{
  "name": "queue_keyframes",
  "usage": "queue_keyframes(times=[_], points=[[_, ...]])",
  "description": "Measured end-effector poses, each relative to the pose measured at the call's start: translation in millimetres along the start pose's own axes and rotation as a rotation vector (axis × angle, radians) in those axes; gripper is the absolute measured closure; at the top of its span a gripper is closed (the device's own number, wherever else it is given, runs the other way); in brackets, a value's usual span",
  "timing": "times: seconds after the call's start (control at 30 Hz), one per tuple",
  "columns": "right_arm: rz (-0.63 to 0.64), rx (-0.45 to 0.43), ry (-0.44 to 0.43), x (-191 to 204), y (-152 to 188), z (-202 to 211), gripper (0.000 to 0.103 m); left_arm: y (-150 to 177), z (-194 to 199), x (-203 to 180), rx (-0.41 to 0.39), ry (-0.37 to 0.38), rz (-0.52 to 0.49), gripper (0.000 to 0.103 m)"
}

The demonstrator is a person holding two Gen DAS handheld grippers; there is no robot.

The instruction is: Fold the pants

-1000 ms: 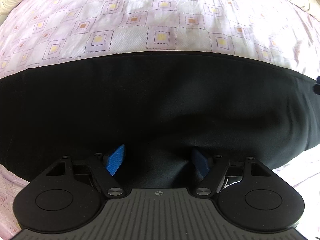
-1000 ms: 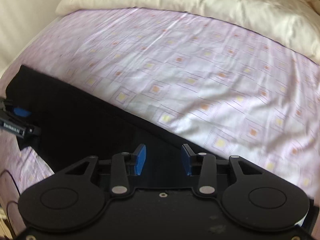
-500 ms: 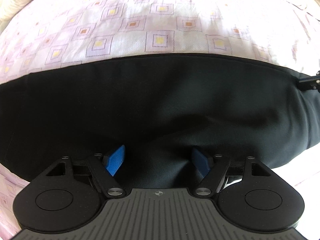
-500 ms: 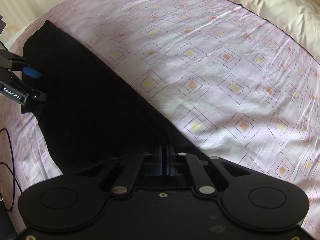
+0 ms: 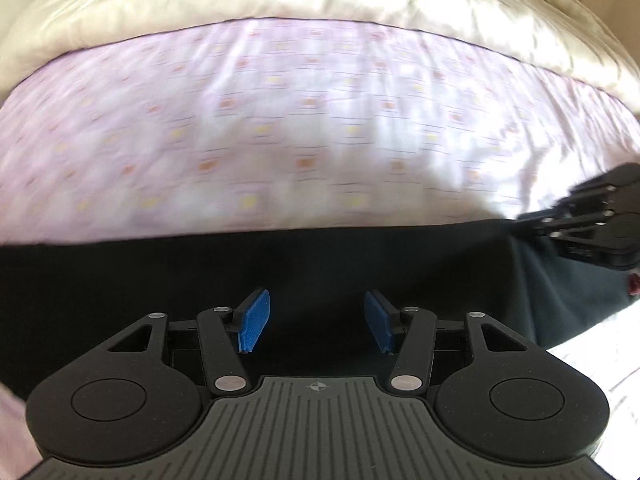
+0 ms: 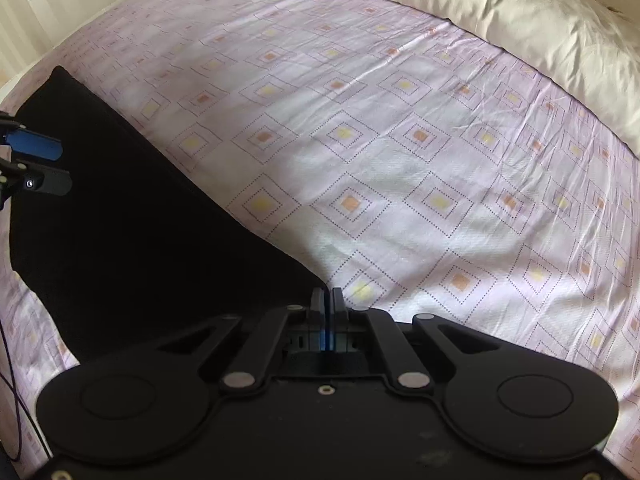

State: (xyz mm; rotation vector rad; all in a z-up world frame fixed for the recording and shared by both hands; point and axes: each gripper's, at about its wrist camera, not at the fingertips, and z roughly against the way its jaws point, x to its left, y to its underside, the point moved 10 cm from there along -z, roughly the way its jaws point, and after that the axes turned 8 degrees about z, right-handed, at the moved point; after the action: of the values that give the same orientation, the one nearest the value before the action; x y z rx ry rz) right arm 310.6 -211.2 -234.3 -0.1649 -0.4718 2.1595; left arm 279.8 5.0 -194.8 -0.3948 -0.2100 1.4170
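Lying flat on the pink patterned bedsheet (image 6: 400,160), black pants (image 6: 140,240). Right gripper (image 6: 328,300) pinched fully closed at their edge; fabric between pads not discernible. Left gripper (image 5: 316,320) above the cloth, jaws closing, blue pads (image 5: 254,320) apart, nothing gripped. Cream duvet (image 6: 500,12) behind.

Ahead of my fingers the bed sheet (image 6: 400,168) lies flat and bare, a wide stretch of open room running to the far side. There a bulky cream duvet (image 6: 500,12) is heaped along the edge and walls that way off. The black pants (image 6: 132,240) lie flat on the bed and raise no barrier. My left gripper (image 5: 316,322) hangs above them, its fingers closing on nothing. My right gripper (image 6: 328,304) sits at the pants' edge, well apart from it.
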Motion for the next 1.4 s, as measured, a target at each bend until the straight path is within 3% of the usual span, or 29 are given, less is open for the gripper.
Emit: queue_keyframes(times=[0.17,0.23,0.33,0.5,0.73,0.9,1.0,1.1,1.17,1.23,1.27,1.3,1.4], points=[[-0.067,-0.029,-0.002,-7,-1,-7,0.100,5,-34,-39,0.041,-0.017,-0.130,0.051],[-0.095,-0.045,-0.006,-10,1,-5,0.095,18,-52,-44,0.105,-0.057,-0.184,0.049],[-0.179,-0.083,0.017,-20,7,12,0.085,18,-52,-42,0.076,-0.045,-0.174,0.048],[-0.370,-0.163,0.043,-46,46,59,0.084,19,-53,-41,0.080,-0.025,-0.207,0.047],[-0.402,-0.045,0.134,-71,136,85,0.082,15,-56,-43,0.086,-0.030,-0.218,0.046],[-0.262,0.099,0.211,-84,181,72,0.085,13,-57,-44,0.079,-0.021,-0.271,0.044],[-0.261,0.070,0.232,-107,185,69,0.090,11,-58,-44,0.084,-0.020,-0.313,0.042],[-0.273,0.069,0.318,-133,181,68,0.090,6,-56,-42,0.068,-0.078,-0.379,0.041],[-0.327,0.057,0.313,-144,181,68,0.089,5,-55,-41,0.068,-0.110,-0.408,0.041],[-0.412,0.027,0.282,-155,178,76,0.085,2,-53,-38,0.085,-0.143,-0.389,0.047],[-0.447,0.000,0.278,-157,179,84,0.083,-1,-49,-36,0.082,-0.168,-0.378,0.062],[-0.484,-0.031,0.274,-159,181,93,0.076,-5,-44,-35,0.076,-0.191,-0.358,0.067],[-0.632,-0.108,0.247,-161,198,119,0.070,-16,-22,-50,0.030,-0.122,-0.261,0.068]])
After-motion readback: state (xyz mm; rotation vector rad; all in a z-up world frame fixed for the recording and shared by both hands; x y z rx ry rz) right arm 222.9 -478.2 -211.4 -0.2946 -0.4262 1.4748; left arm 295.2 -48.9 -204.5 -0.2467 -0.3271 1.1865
